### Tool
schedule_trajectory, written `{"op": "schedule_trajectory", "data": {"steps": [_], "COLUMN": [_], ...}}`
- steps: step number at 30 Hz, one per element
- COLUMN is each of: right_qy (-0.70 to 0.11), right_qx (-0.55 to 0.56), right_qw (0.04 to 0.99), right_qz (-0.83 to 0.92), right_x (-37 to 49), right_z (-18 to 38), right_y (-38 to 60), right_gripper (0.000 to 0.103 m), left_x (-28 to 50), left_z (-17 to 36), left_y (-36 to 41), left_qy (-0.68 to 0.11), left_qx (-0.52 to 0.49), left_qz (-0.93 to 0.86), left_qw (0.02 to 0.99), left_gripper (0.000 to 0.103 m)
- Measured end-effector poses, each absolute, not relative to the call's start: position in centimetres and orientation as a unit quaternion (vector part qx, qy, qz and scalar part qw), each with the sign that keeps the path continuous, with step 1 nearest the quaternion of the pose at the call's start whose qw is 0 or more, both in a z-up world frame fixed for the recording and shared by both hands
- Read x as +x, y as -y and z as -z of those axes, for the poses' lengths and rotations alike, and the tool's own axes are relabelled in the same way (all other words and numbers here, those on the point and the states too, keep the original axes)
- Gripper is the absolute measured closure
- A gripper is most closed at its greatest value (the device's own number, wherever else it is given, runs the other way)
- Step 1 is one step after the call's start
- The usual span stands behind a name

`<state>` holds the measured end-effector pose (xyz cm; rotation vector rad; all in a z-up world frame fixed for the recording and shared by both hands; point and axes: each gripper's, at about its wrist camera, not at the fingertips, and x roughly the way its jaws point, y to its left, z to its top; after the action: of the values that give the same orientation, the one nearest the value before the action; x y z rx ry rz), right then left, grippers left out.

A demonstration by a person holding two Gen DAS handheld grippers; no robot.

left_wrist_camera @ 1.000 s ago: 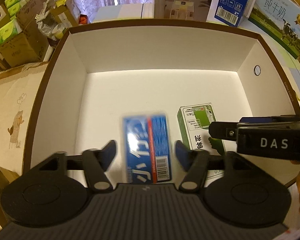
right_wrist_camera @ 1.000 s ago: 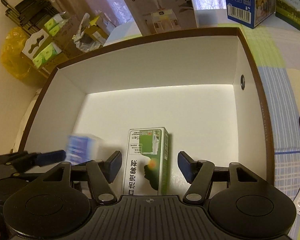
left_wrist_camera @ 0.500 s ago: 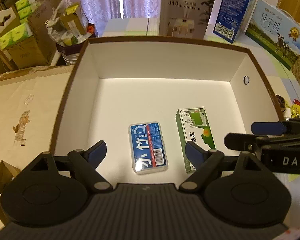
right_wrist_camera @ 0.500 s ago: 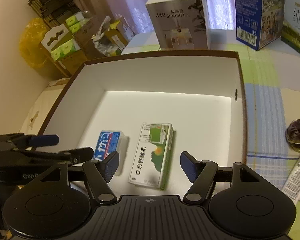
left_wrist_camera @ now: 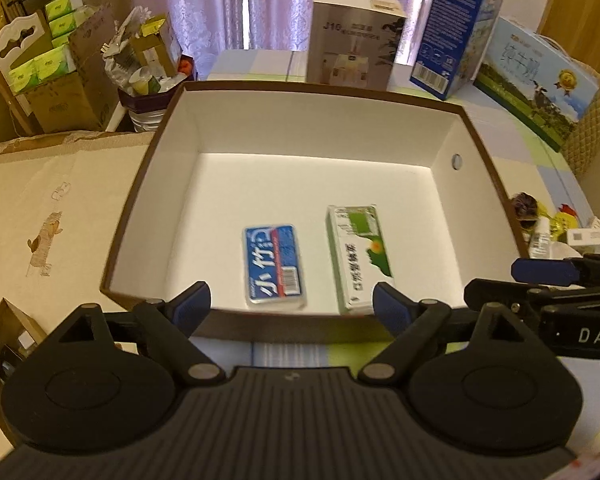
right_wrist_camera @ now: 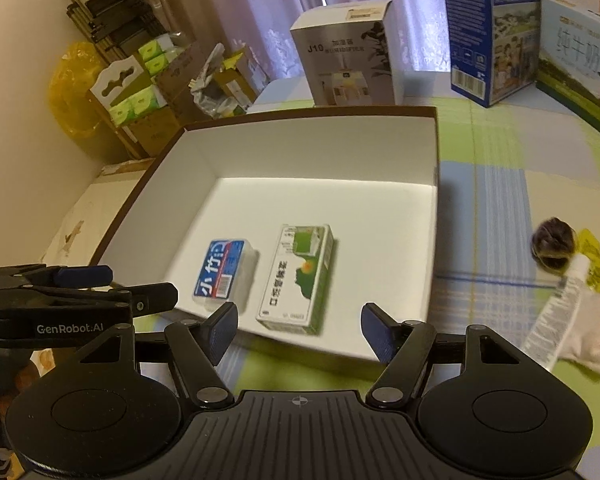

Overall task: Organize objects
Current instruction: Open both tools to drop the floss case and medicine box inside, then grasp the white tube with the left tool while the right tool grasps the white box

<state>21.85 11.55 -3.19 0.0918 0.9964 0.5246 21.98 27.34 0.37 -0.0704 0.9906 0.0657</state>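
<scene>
Left wrist view: both packs now released and lying flat, side by side, on the floor of the white box [left_wrist_camera: 452,136], blue pack [left_wrist_camera: 274,266] left of green carton [left_wrist_camera: 358,258], where a second ago still between fingers. Left gripper [left_wrist_camera: 291,305] and right gripper [right_wrist_camera: 299,327] pulled back over the near rim, wide open, empty; likely next, the clutter right of the box. White tube [right_wrist_camera: 560,312] and dark round thing [right_wrist_camera: 553,246] blurred, worktop edge cut off.

Blue packet [left_wrist_camera: 274,266] and green carton [left_wrist_camera: 358,258] flat, side by side in white-lined box [left_wrist_camera: 300,128].
</scene>
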Motion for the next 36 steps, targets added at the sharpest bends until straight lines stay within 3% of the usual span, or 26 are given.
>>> {"op": "schedule_trajectory", "data": {"steps": [36], "right_qy": [-0.47], "right_qx": [0.057], "right_qw": [0.839], "right_qz": [-0.268], "right_x": [15.4], "right_z": [2.4], "right_y": [3.0], "right_gripper": [0.037], "left_x": [16.0], "left_z": [-0.7], "left_y": [-12.0], "left_qy": [-0.485], "left_qx": [-0.01], "left_qz": [-0.011], "left_qw": [0.874], "left_gripper": [0.017]}}
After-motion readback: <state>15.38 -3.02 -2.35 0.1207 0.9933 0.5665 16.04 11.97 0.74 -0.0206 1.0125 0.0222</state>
